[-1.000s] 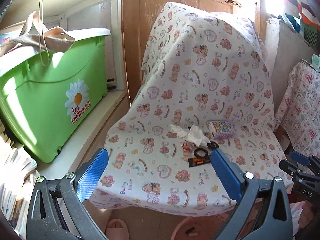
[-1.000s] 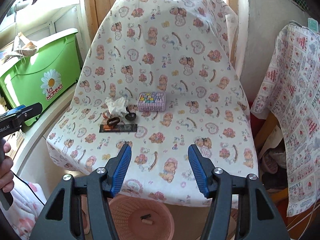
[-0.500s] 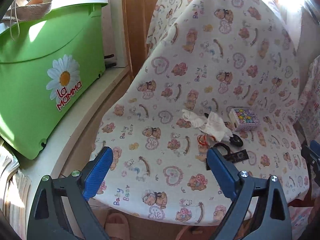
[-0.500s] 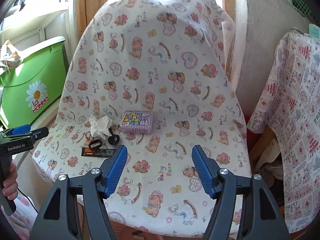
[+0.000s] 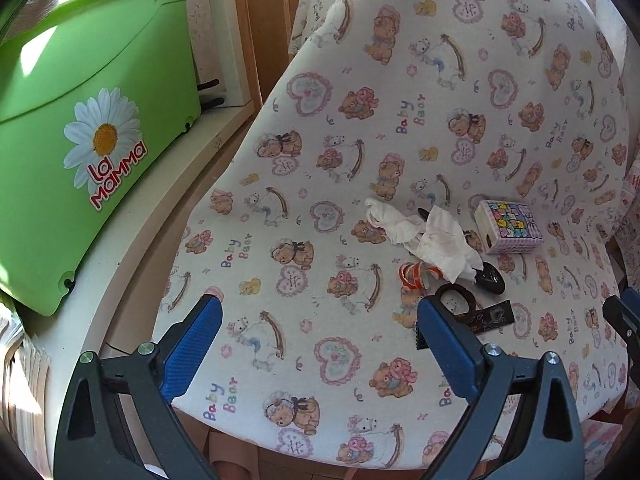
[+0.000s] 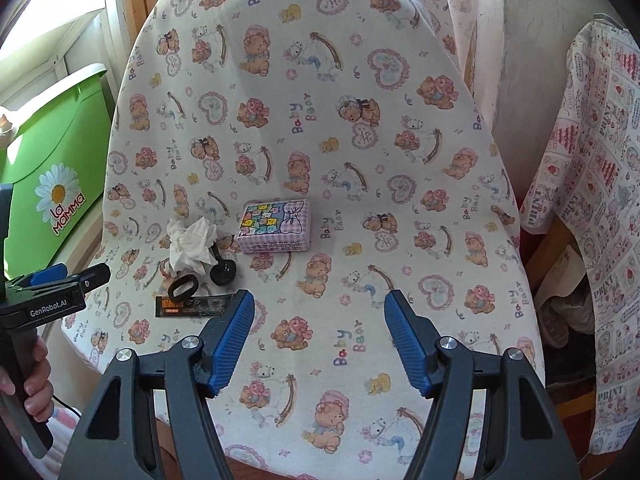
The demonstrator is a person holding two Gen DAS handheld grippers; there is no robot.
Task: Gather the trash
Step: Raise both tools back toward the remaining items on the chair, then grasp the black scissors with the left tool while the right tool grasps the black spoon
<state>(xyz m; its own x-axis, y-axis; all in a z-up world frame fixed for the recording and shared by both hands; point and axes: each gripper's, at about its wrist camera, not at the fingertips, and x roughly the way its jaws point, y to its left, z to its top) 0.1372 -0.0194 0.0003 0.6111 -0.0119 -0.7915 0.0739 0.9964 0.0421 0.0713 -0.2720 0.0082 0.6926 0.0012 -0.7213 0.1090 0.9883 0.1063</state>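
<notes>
A crumpled white tissue (image 5: 432, 240) (image 6: 190, 246) lies on the seat of a chair covered in teddy-bear cloth (image 5: 328, 208) (image 6: 360, 184). Beside it lie a black sachet wrapper (image 5: 486, 318) (image 6: 192, 306), a black ring (image 6: 183, 286), a black scoop (image 6: 222, 272), a red-white ribbon scrap (image 5: 412, 274) and a pastel tissue box (image 5: 508, 228) (image 6: 276, 226). My left gripper (image 5: 320, 316) is open over the seat's front left. My right gripper (image 6: 320, 320) is open over the seat's front middle. The left gripper shows at the left of the right view (image 6: 60, 280).
A green "La Mamma" bin (image 5: 80, 120) (image 6: 52, 184) stands on a white ledge (image 5: 132, 256) left of the chair. A printed cloth (image 6: 592, 200) hangs over furniture at the right. A wooden door (image 5: 264, 20) is behind the chair.
Both grippers have moved forward and closer to the chair seat; the trash items look larger. The basket under the chair has dropped out of view. Both stay open.
</notes>
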